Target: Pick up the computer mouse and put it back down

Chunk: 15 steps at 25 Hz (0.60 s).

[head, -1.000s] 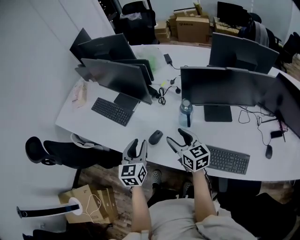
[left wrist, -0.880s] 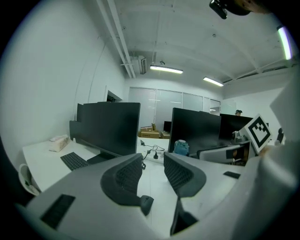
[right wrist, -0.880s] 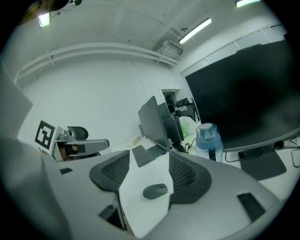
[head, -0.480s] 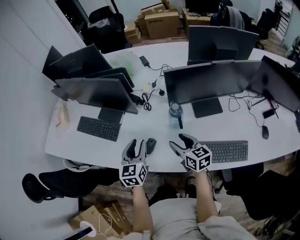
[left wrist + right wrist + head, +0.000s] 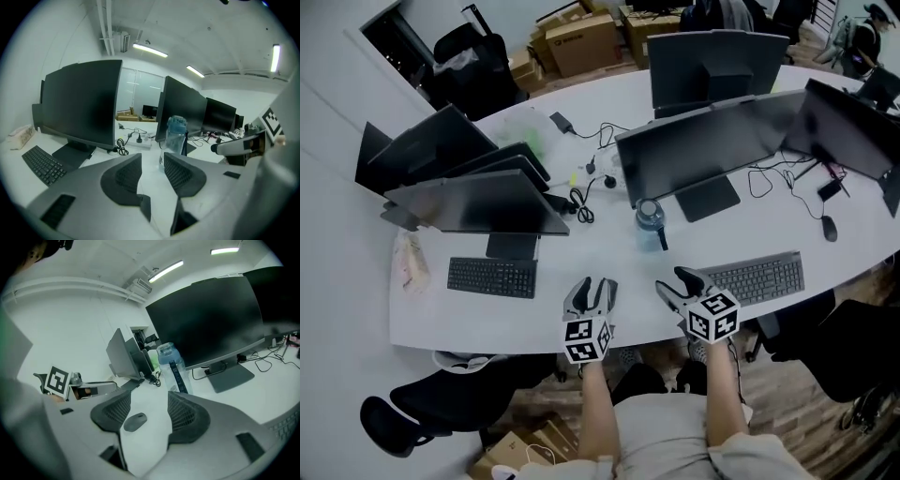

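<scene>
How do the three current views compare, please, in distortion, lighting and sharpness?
Head view: the wide-angle lens bows the desk edge; the light is flat and even, and detail is slightly soft. Left gripper view: strong fisheye with black corners, the ceiling strip light blown out, the near left claw soft. Right gripper view: the same fisheye circle, a bright tube overhead, the mouse easily readable.

a blue water bottle (image 5: 650, 225) stands on the white desk (image 5: 591, 251) — just beside a dark monitor (image 5: 703, 155).
</scene>
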Each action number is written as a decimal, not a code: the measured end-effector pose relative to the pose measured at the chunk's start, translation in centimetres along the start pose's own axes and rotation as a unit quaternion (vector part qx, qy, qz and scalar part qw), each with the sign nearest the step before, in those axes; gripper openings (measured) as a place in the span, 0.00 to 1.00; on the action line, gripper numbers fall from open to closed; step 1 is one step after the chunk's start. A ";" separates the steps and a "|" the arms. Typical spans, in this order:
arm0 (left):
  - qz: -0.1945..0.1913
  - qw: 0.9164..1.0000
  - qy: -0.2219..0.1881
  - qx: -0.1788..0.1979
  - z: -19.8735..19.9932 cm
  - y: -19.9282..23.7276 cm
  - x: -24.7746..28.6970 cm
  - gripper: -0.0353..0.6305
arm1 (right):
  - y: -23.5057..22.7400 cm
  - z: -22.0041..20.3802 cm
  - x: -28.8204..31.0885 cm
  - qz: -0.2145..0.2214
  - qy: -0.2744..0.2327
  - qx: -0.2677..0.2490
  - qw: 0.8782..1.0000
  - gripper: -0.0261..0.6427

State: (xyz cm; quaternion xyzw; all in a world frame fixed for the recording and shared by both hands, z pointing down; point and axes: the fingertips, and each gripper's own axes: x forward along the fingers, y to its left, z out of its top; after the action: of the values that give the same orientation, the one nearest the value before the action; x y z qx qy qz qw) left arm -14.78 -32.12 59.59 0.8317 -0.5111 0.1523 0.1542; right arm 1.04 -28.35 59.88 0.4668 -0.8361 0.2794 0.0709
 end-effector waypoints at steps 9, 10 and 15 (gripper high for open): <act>-0.022 0.996 0.090 0.010 -8.2 2.9 2.2 0.33 | 1.9 -5.0 2.7 -0.031 0.031 0.021 0.999 0.42; -0.025 0.995 0.100 0.012 -8.9 3.0 2.4 0.33 | 2.1 -5.4 3.1 -0.033 0.034 0.023 0.999 0.42; -0.042 0.990 0.133 0.014 -11.4 3.7 3.4 0.40 | 3.4 -5.9 4.7 -0.036 0.035 0.031 0.998 0.41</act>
State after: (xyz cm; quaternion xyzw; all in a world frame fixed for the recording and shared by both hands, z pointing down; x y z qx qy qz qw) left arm -17.75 -31.73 71.70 0.8269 -0.4483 0.2623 0.2155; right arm -5.20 -27.32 65.19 0.4885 -0.8066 0.3185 0.0962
